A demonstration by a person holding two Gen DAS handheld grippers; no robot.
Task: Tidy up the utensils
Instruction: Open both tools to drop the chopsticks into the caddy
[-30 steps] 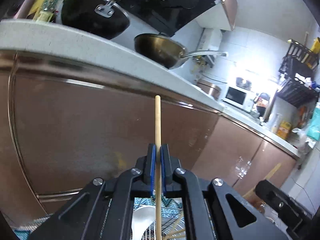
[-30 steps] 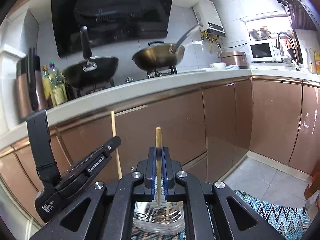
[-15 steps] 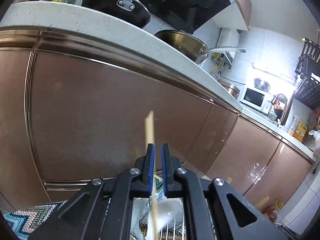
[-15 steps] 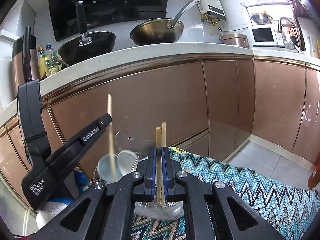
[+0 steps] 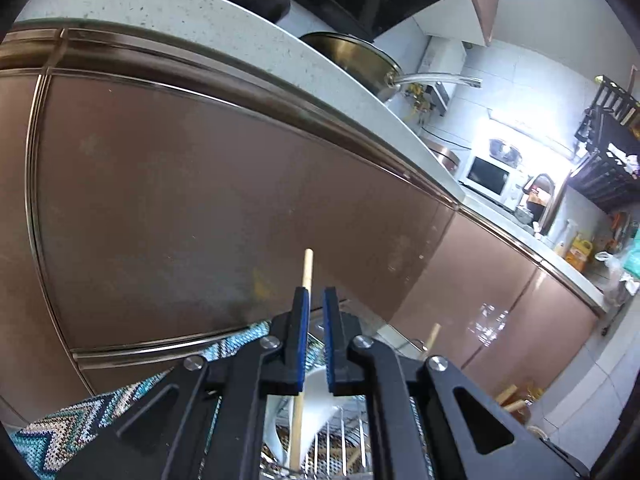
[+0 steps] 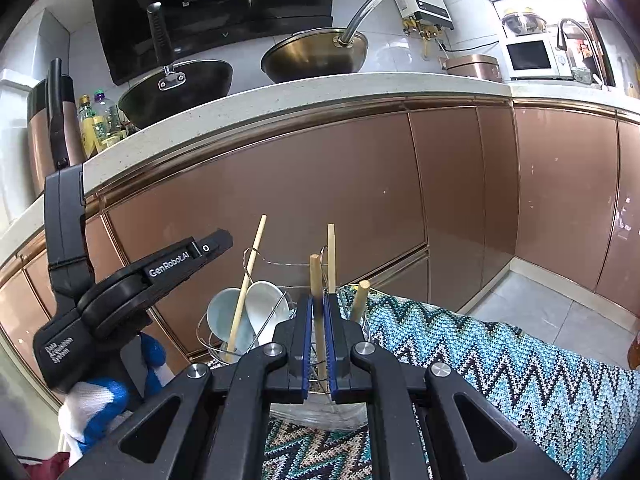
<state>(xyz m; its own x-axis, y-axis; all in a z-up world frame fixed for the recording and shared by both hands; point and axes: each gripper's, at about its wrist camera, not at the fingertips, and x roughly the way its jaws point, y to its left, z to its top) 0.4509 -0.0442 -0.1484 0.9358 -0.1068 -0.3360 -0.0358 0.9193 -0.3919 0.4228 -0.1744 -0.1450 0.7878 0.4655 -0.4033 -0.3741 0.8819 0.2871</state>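
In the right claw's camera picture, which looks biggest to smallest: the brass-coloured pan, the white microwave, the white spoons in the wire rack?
1. Brass-coloured pan.
2. White microwave and white spoons: alike in the picture, and the spoons are nearer the camera, so I won't rank them.

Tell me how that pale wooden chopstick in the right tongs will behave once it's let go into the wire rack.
The pale wooden chopstick looks thin, straight and rigid, so probably stiff and light. Round and smooth, it may slip between the pads. Released into the wire rack, it will likely lean like the other chopsticks rather than stand upright.
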